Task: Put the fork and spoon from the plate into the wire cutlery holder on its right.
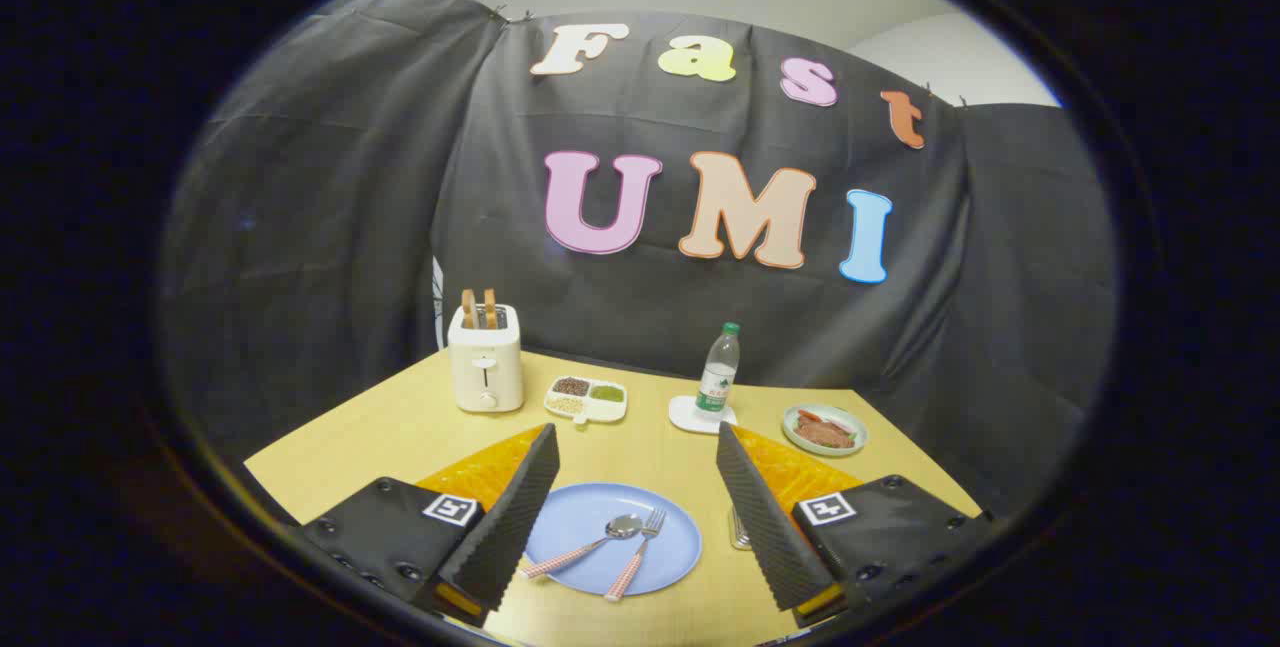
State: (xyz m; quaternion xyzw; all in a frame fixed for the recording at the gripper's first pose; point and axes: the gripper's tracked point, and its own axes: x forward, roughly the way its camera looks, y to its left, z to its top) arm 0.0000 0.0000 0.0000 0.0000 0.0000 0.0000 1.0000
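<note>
Nothing is moved yet: spoon (590, 545) and fork (634, 555) lie side by side on the plate (560, 522), between the fingers of the gripper (640, 517), which hovers wide open and empty. Holder (738, 527) peeks out beside the right finger; both transfers remain.

A round light-blue plate (600, 527) sits flat on the yellow table. On it lie a spoon (590, 545) and a fork (637, 554), side by side, heads pointing away, each with a red-and-white checked handle. The wire cutlery holder (738, 528) stands just right of the plate, mostly hidden by a finger.
</note>
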